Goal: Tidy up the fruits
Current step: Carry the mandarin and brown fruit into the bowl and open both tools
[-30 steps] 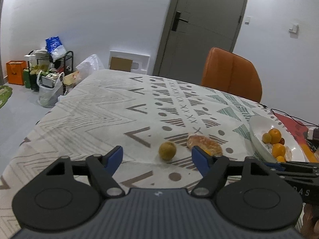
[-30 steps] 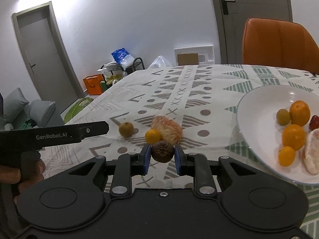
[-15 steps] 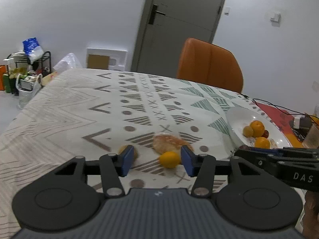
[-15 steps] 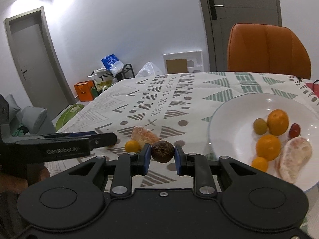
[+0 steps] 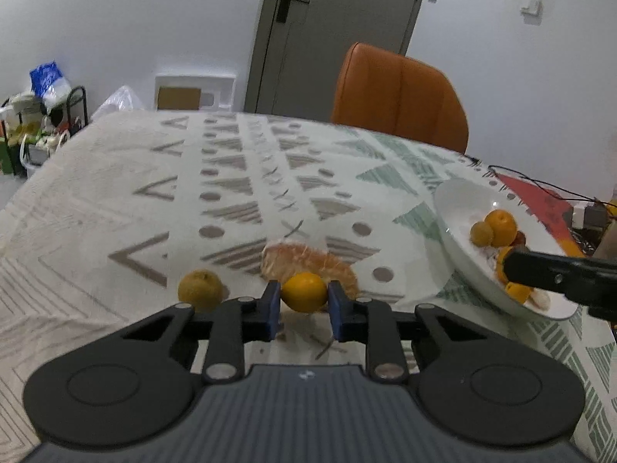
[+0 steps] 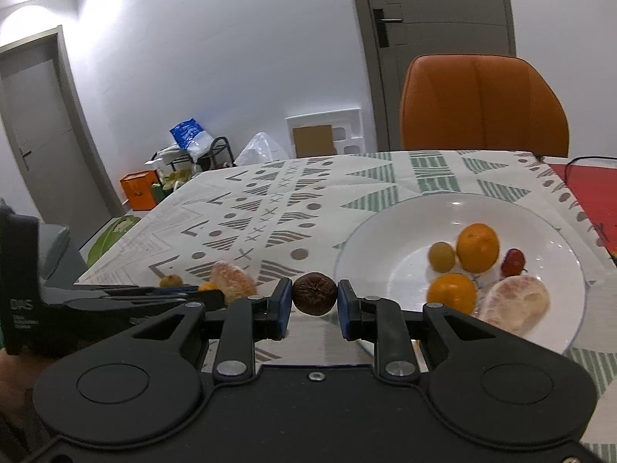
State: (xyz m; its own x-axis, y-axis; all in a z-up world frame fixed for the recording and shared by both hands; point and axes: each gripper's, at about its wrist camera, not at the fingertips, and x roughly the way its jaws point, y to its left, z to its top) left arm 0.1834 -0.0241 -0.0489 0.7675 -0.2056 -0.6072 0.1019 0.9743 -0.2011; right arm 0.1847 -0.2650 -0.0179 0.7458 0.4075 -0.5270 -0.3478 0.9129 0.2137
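White-walled room, grey door (image 5: 339, 31) at the back, an orange chair (image 5: 401, 96) pulled up to the far side of the table. The table carried a pale cloth (image 5: 115, 193) printed with grey and green triangles, dots and crosses. Bags and a small black rack (image 6: 208, 150) stood on the floor past the table's far corner.

The left gripper (image 5: 304, 303) had its blue pads closed on a small orange (image 5: 304, 291), one pad pressed to each side of the fruit, low over the cloth. Just behind the orange lay a peeled citrus segment (image 5: 304, 260) on the cloth. A yellow-brown round fruit (image 5: 200, 289) sat on the cloth just beside the left finger, apart from it.

The right gripper (image 6: 314, 305) held a dark brown wrinkled fruit (image 6: 314, 298) clamped between its pads, near the front left rim of the white plate (image 6: 385, 231). Whether it was over the rim or just short of it could not be told.

On the plate: two oranges (image 6: 477, 247), a small greenish fruit (image 6: 442, 256) touching the farther one, a small red fruit (image 6: 513, 262), and a peeled pale segment (image 6: 516, 301) toward the near right.

A hand showed partly at the lower left edge of the right wrist view, behind the left gripper's body.
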